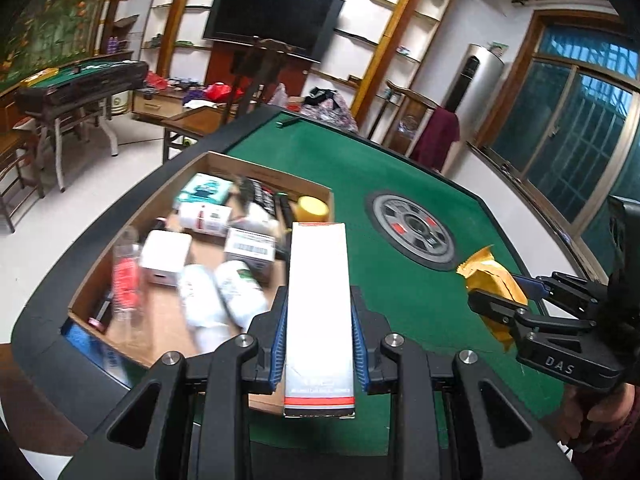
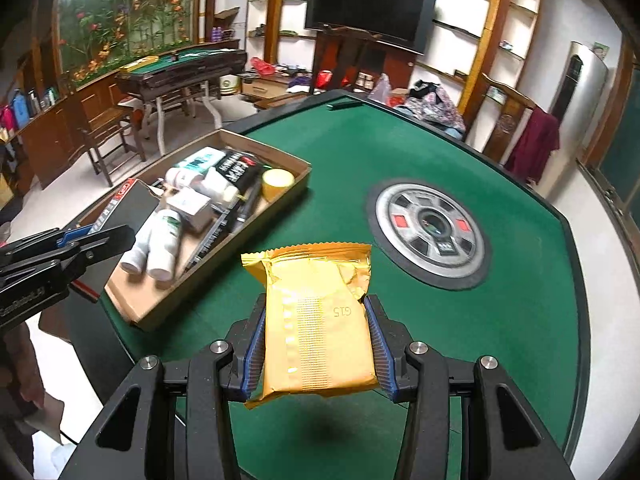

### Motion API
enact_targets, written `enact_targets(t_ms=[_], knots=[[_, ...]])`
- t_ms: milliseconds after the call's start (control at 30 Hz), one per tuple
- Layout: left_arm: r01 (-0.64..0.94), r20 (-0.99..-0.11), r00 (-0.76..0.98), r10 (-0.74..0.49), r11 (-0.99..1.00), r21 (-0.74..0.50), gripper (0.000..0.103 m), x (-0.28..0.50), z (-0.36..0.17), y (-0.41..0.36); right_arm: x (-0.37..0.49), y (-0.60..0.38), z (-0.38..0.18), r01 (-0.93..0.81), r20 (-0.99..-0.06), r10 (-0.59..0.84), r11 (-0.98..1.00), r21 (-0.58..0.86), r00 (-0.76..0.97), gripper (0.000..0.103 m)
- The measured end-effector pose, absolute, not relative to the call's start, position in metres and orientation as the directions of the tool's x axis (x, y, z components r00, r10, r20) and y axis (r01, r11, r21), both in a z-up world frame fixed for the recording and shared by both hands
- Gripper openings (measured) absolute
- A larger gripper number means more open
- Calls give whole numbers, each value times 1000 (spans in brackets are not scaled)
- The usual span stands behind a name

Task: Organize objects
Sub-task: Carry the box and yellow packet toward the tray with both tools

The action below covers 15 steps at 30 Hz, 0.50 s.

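**A:** Your left gripper (image 1: 318,336) is clamped on the long white carton (image 1: 318,312); the blue pads press its two long sides near the lower end, so most of its length sticks out past the fingers. It hangs above the near edge of the green table (image 1: 400,184), just beside the near right corner of the cardboard tray (image 1: 140,216).

**B:** And the other one?

**A:** Your right gripper (image 2: 318,344) is closed about the yellow foil packet (image 2: 320,316), pads on both side edges, held clear of the felt with its shadow below. It is over the near part of the table, between the tray and the round centre plate (image 2: 430,232).

**B:** What should I watch for?

**A:** The tray is crowded: the white bottles (image 1: 222,296) lie near its near edge, small boxes fill the middle, and a yellow lid (image 1: 313,207) sits in the far right corner. I judge the carton, gripped so low, could swing and knock a bottle or catch the tray wall. The packet is soft and slick; it may slip from the pads if you tilt it. Your two grippers are also close together, so they could clash over the tray.
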<state>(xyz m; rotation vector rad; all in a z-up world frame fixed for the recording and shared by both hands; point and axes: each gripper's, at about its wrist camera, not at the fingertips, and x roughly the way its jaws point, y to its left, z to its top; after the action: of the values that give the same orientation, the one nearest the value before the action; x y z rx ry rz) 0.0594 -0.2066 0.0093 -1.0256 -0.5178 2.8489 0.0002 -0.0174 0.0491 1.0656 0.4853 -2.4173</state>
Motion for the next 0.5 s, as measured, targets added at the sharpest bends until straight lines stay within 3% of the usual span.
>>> enact_targets(t_ms=[500], knots=[[142, -653, -746, 130, -927, -347, 27, 53, -21, -255, -23, -84, 40, 614, -794, -338, -788, -56, -505, 50]])
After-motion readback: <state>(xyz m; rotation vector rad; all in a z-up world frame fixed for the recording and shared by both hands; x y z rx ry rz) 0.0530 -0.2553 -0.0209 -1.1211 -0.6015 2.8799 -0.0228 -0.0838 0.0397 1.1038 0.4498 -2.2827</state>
